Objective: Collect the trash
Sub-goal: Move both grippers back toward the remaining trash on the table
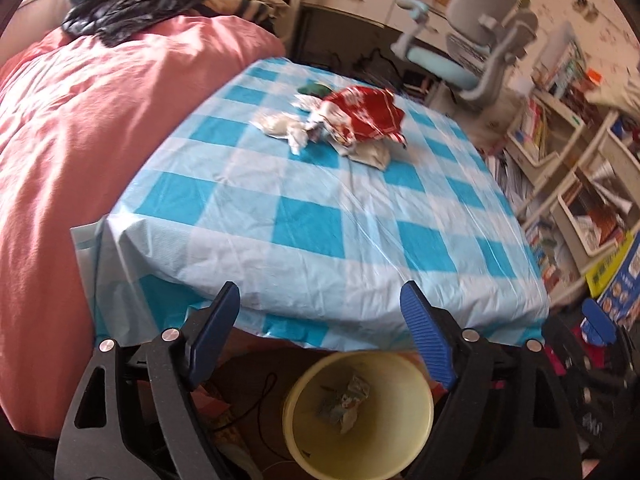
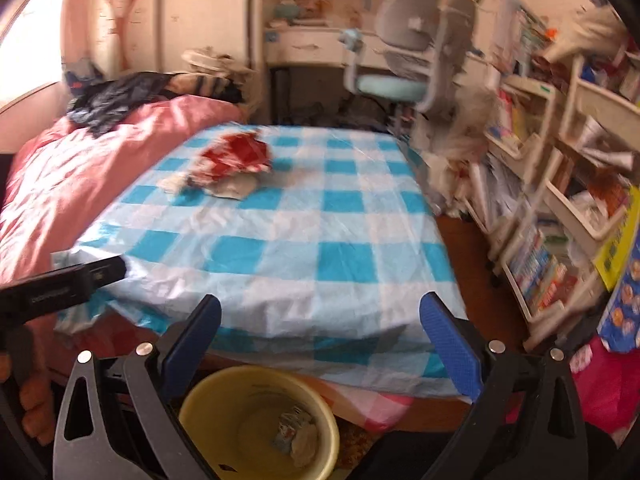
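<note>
A pile of trash lies at the far side of the blue-checked tablecloth [image 1: 304, 216]: a crumpled red and white wrapper [image 1: 362, 114], white tissue wads [image 1: 282, 126] and a green scrap [image 1: 314, 88]. The wrapper also shows in the right wrist view [image 2: 236, 158]. A yellow bin [image 1: 360, 412] stands on the floor below the table's near edge with crumpled trash [image 1: 344, 404] inside; it also shows in the right wrist view [image 2: 260, 424]. My left gripper [image 1: 322, 300] is open and empty above the bin. My right gripper [image 2: 320, 312] is open and empty above the bin too.
A pink quilt [image 1: 80, 120] covers the bed left of the table. A grey desk chair [image 1: 476, 48] and a white desk stand behind. White shelves with books [image 2: 560, 200] line the right side. The left gripper's body [image 2: 60, 284] shows at the left in the right wrist view.
</note>
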